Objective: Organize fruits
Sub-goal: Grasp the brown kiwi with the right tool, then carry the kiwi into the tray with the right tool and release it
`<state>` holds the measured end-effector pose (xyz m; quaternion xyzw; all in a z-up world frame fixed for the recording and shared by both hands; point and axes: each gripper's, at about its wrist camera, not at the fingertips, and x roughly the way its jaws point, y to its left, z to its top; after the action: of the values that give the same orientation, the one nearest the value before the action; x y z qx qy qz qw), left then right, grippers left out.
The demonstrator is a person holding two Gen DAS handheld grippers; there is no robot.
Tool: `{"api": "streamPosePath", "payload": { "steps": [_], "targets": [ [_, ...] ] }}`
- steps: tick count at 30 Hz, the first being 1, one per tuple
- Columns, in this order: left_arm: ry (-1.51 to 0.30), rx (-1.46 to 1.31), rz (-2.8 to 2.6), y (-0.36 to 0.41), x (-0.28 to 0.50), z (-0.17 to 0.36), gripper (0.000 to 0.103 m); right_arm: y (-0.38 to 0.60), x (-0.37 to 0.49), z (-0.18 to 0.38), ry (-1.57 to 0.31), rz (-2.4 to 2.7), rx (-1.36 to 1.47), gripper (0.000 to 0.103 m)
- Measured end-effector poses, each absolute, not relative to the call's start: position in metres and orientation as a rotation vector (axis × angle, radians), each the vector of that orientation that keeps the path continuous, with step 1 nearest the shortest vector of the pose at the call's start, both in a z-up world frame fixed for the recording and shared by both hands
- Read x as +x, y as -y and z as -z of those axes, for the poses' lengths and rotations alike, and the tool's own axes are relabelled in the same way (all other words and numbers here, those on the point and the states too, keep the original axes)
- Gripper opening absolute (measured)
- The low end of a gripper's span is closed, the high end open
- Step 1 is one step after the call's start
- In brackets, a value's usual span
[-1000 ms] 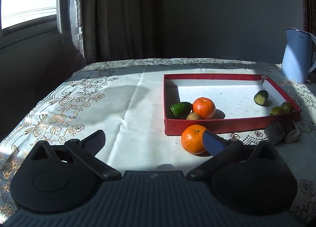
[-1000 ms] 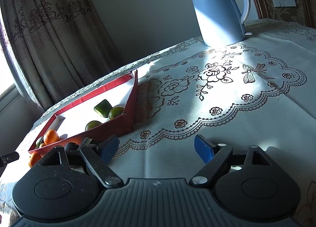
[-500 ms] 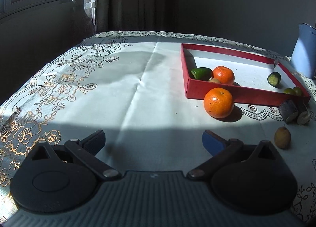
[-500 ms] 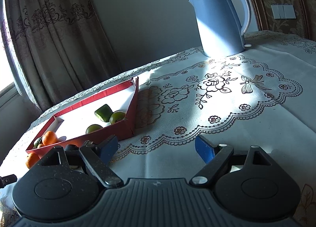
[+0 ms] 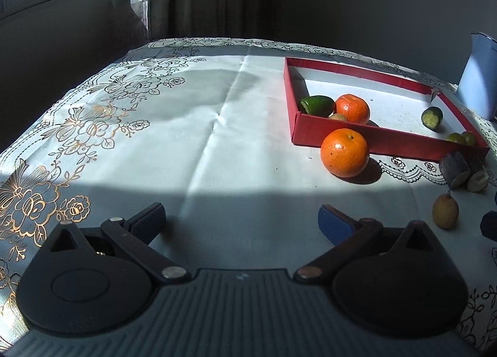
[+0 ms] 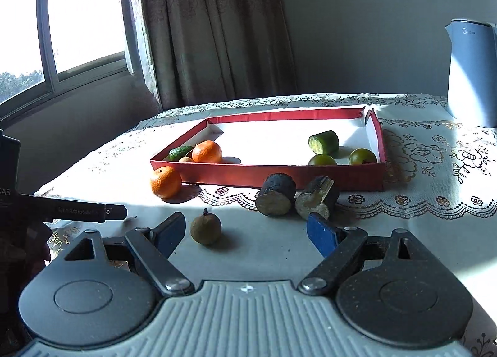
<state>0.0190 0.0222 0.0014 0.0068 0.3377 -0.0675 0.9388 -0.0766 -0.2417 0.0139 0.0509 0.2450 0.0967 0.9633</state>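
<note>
Left gripper: jaws wide, empty, over bare tablecloth. Loose orange at its 1 o'clock, touching the red tray. Right gripper: jaws wide, empty; brown round fruit just inside the left pad; two dark cut pieces at 12 o'clock, before the tray.

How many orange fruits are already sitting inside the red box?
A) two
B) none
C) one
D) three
C: one orange fruit lies inside the red box near its left corner, beside a green piece, while the second orange rests on the tablecloth just outside the box's front wall.
</note>
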Motion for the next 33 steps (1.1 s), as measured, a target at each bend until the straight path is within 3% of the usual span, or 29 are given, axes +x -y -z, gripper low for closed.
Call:
{"api": "streamPosePath", "payload": {
  "steps": [7, 10, 12, 23, 33],
  "targets": [
    [-0.69, 0.016, 0.138, -0.022, 0.019, -0.001, 0.103, 0.209, -0.058, -0.01, -0.523, -0.223, 0.01, 0.085],
    [-0.689, 0.014, 0.139, -0.022, 0.019, -0.001, 0.103, 0.202, -0.049, -0.009, -0.544, -0.226, -0.021, 0.077],
    [-0.687, 0.01, 0.141, -0.022, 0.019, -0.002, 0.103, 0.199, -0.045, -0.006, -0.555, -0.222, -0.033, 0.063],
    [-0.683, -0.003, 0.144, -0.023, 0.019, -0.002, 0.103, 0.197, -0.036, 0.0, -0.599, -0.199, -0.039, 0.029],
    [-0.683, -0.001, 0.144, -0.023, 0.019, -0.002, 0.103, 0.202, -0.046, -0.023, -0.492, -0.175, -0.023, 0.028]
  ]
}}
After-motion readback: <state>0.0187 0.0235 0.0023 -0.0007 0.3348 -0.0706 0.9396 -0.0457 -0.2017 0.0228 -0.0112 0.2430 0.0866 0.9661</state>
